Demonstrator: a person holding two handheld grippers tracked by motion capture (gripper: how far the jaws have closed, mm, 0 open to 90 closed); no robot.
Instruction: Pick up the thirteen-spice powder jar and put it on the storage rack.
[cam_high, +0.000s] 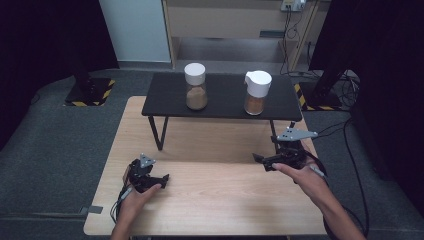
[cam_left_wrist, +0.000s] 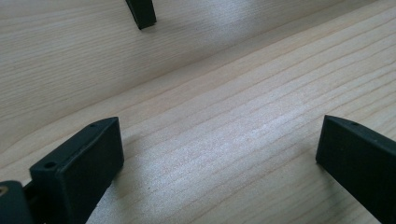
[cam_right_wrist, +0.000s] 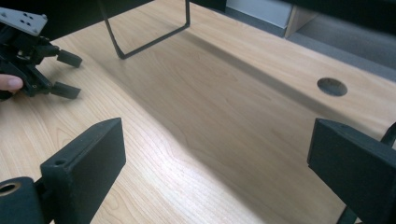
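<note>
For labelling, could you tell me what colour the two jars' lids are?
White, on both jars, clearest in the high view.

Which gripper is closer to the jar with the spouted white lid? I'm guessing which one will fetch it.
Right. The right gripper sits just below and right of the spouted-lid jar on the black shelf; the left gripper rests far to its lower left.

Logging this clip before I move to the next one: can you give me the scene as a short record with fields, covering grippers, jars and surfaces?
left gripper: open, nothing between the jaws, low over the wooden table
right gripper: open, nothing between the jaws, near the table's right side
left jar: white cap, brown contents, upright on the black shelf
right jar: white spouted lid, brown contents, upright on the same shelf
contact: neither gripper touches a jar
table detail: round cable hole in the wood
</note>
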